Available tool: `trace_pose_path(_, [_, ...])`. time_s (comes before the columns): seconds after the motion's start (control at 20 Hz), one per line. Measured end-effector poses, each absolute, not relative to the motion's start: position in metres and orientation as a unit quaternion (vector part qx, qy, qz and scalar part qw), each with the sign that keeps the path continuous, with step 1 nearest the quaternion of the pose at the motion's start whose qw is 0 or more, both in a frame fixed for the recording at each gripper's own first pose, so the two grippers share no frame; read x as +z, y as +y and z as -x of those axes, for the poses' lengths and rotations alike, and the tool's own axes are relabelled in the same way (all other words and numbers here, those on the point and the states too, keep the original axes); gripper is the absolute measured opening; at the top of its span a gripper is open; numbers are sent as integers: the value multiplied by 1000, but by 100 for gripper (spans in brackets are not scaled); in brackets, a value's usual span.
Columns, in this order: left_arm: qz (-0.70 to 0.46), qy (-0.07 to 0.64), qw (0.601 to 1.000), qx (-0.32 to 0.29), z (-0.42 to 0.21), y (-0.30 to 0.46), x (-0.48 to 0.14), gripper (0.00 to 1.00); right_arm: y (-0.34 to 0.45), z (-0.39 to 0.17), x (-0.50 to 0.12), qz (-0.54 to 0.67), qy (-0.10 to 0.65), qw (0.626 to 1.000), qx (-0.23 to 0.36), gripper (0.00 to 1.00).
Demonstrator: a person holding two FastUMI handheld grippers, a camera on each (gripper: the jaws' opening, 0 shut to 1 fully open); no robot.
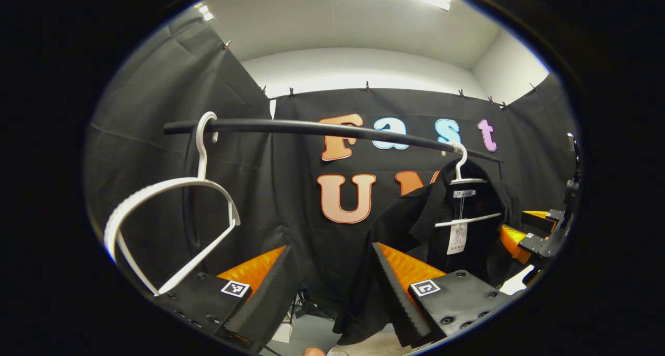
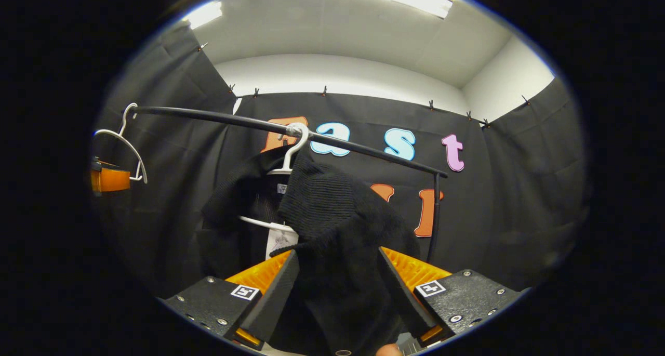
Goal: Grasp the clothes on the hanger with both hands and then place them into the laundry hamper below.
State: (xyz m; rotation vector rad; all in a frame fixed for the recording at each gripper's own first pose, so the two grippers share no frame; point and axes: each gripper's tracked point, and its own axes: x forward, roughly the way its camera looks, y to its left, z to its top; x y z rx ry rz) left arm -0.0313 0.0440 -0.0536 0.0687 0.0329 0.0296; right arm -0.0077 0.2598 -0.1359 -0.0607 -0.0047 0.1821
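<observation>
A black knit garment (image 1: 410, 215) hangs on a white hanger (image 1: 462, 176) at the right end of the black rail (image 1: 311, 129). My left gripper (image 1: 332, 252) is open below and left of it, and a sleeve droops just past its right finger. At the garment's far side is my right gripper (image 1: 522, 228). In the right gripper view the garment (image 2: 322, 200) hangs from its hanger (image 2: 291, 153). Its shoulder lies between the spread fingers of my right gripper (image 2: 337, 252), which is open. At the far left edge is one of my left gripper's fingers (image 2: 111, 180).
An empty white hanger (image 1: 171, 182) hangs at the left end of the rail, close above my left gripper's left finger; the right gripper view has it (image 2: 132, 148) at far left. The rail's upright post (image 2: 435, 215) stands right of the garment. Black cloth walls surround the rack.
</observation>
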Motion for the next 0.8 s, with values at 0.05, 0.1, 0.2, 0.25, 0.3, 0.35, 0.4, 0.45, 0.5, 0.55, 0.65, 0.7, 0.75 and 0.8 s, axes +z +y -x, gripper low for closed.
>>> trace_pose_path(0.05, [-34, 18, 999, 17, 30, 45, -58, 98, 267, 5, -143, 29, 2, 995, 94, 93])
trace_pose_path(0.1, [-33, 20, 999, 18, 28, 46, -63, 100, 273, 1, -149, 30, 8, 995, 95, 93])
trace_pose_path(0.2, [-27, 26, 999, 19, 24, 46, -72, 100, 280, -4, -163, 36, 18, 995, 94, 93])
trace_pose_path(0.25, [-24, 27, 999, 19, 21, 45, -76, 100, 280, -7, -168, 41, 22, 995, 89, 93])
trace_pose_path(0.3, [-21, 26, 999, 16, 20, 43, -79, 93, 278, -11, -172, 46, 23, 995, 83, 94])
trace_pose_path(0.35, [-21, 25, 999, 12, 17, 41, -81, 96, 275, -15, -175, 52, 22, 996, 73, 94])
trace_pose_path(0.4, [-20, 24, 999, 11, 14, 40, -85, 96, 268, -20, -177, 57, 21, 996, 62, 94])
trace_pose_path(0.45, [-17, 26, 999, 7, 13, 37, -89, 96, 262, -24, -180, 57, 22, 997, 51, 94])
trace_pose_path(0.5, [-13, 30, 999, 1, 12, 33, -93, 97, 255, -27, -183, 52, 26, 997, 45, 94])
trace_pose_path(0.55, [-10, 32, 999, -5, 10, 27, -98, 97, 249, -30, -186, 44, 32, 998, 41, 94])
trace_pose_path(0.65, [-8, 35, 999, -18, 8, 17, -103, 97, 237, -32, -188, 29, 38, 998, 36, 93])
trace_pose_path(0.7, [-7, 35, 999, -26, 4, 10, -106, 97, 229, -37, -188, 24, 38, 998, 32, 93])
trace_pose_path(0.75, [-7, 35, 999, -34, 0, 1, -108, 97, 219, -39, -188, 19, 38, 999, 26, 93])
trace_pose_path(0.8, [-6, 34, 999, -40, -2, -8, -109, 97, 213, -41, -189, 14, 39, 999, 22, 93])
